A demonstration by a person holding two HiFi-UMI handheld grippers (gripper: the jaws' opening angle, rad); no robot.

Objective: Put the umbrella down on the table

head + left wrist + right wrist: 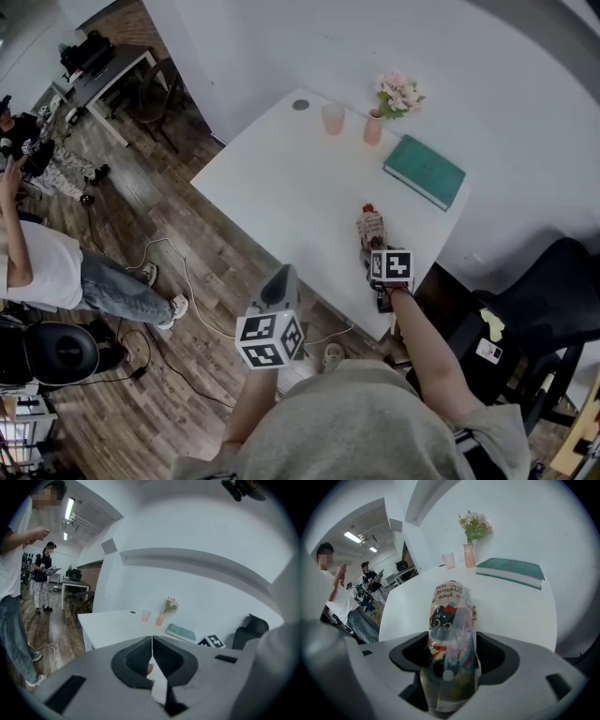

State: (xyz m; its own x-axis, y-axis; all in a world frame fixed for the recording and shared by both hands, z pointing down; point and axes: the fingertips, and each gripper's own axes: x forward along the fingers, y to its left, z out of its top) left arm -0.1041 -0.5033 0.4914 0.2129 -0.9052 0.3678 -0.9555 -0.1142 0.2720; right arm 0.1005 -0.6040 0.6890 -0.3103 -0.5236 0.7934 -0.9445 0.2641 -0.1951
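White tabletop (281,187), rect., two edges against a white wall. Contents as found:

1. Umbrella (371,228): folded short, in clear sleeve w/ cartoon print & lettering. Lies flat on tabletop, just inside the edge nearest the person, toward the near corner. Long axis runs away from that edge.
2. R gripper (452,656): tilted down over same edge. Jaws spread wide, one each side of umbrella's near end. Umbrella sits btw. them, and the pads don't appear to squeeze it.
3. L gripper (152,644): jaws closed tight together, nothing btw. them. Held off the tabletop, beyond the edge facing the open room, above wood floor (178,375). Well apart from umbrella.
4. Book (424,172): teal, flat, at corner nr wall on the R gripper's side.
5. Vase (374,128): pink, upright, w/ pale flowers (398,94), by far edge.
6. Cup (333,119): pink, upright, just beside vase.
7. Grommet (300,105): grey, round, at far corner.

Off table: black chair (553,291) beyond book's corner; person (47,267) in white top & jeans on floor; cable (187,281) trailing nr table.
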